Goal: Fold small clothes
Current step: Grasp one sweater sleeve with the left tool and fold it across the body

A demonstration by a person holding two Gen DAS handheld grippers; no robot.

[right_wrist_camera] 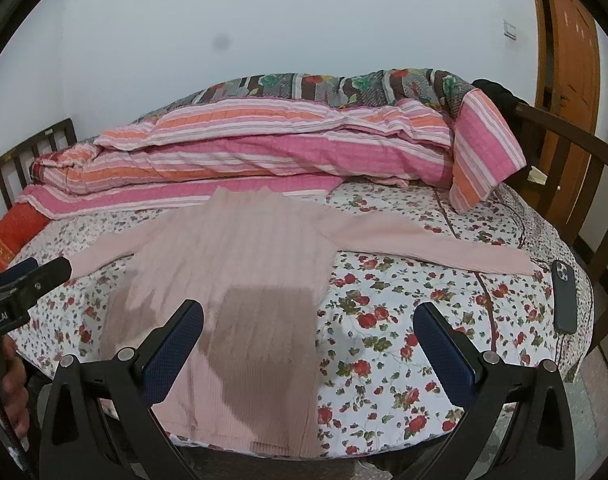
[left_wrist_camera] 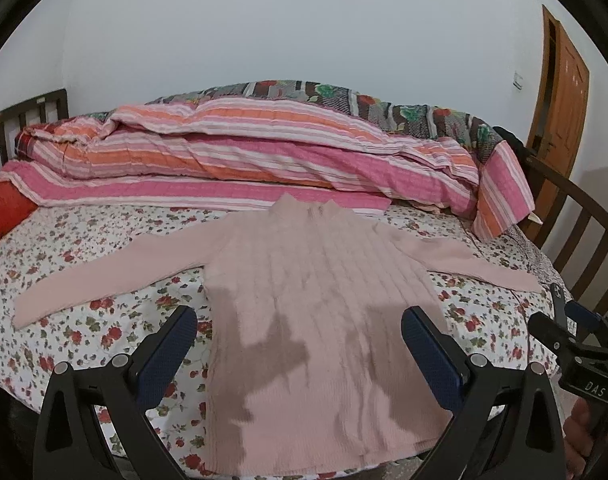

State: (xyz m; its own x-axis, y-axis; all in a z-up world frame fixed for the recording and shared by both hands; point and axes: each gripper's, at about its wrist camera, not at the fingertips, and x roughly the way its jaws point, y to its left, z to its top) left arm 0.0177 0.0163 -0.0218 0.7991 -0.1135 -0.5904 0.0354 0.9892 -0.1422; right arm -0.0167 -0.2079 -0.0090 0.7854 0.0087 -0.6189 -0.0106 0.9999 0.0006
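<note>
1. Floral bedsheet [right_wrist_camera: 404,320] covers a wooden-railed bed against a pale wall; a striped quilt [left_wrist_camera: 243,152] is heaped along the far side, beyond both grippers.
2. Directly ahead of the left gripper [left_wrist_camera: 299,340] lies a pink ribbed sweater [left_wrist_camera: 316,280], spread flat, collar away and hem toward the bed's near edge; its long axis runs straight out from the gripper, while the two sleeves stretch sideways, one to each side.
3. Both tools hang above the bed with jaws spread wide, holding nothing; the right gripper [right_wrist_camera: 308,336] sits off the sweater's right flank, its left finger over the body and its right finger over bare sheet.
4. Right sleeve [right_wrist_camera: 436,248] lies ahead and to the right of the right gripper, the nearer tool for it; left sleeve [left_wrist_camera: 95,276] falls to the left one; folding appears not yet begun.
5. Near the right sleeve's cuff rests a dark phone [right_wrist_camera: 564,296].
</note>
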